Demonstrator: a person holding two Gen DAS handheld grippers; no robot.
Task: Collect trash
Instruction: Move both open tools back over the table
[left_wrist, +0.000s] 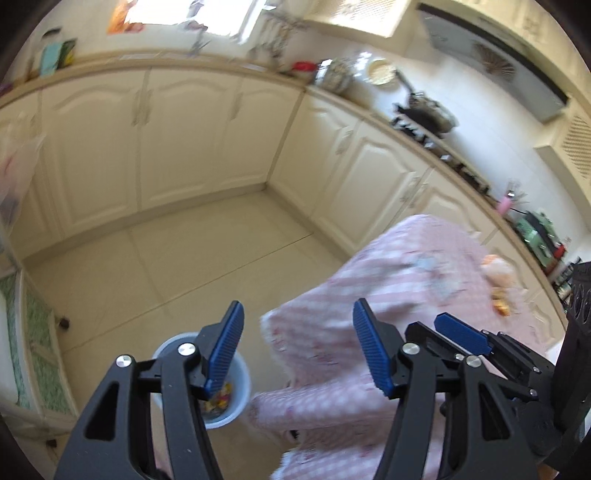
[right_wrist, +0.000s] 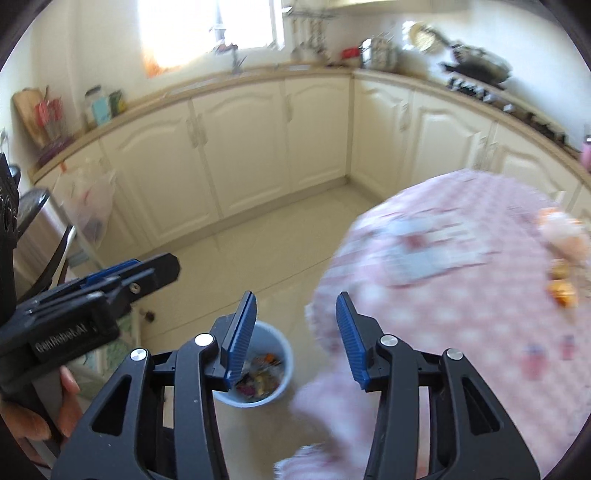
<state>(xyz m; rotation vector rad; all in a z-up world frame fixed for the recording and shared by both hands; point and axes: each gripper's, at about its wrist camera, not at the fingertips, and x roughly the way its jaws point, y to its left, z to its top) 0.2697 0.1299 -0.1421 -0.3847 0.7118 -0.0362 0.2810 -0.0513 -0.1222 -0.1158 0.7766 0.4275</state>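
Observation:
A light blue bin (left_wrist: 240, 384) stands on the floor beside the table, with colourful wrappers inside; it also shows in the right wrist view (right_wrist: 282, 354). My left gripper (left_wrist: 297, 350) is open and empty above the bin and table edge. My right gripper (right_wrist: 295, 332) is open and empty, just above the bin. Orange and yellow trash pieces (left_wrist: 498, 284) lie on the pink checked tablecloth (left_wrist: 388, 295) at the far right, also in the right wrist view (right_wrist: 561, 280). The right gripper shows in the left view (left_wrist: 461, 336), the left gripper in the right view (right_wrist: 122, 277).
Cream kitchen cabinets (right_wrist: 258, 147) run along the back and right walls. A steel pedal bin (right_wrist: 37, 229) and a hanging plastic bag (right_wrist: 92, 206) are at the left. A tiled floor (right_wrist: 258, 251) lies between the table and the cabinets.

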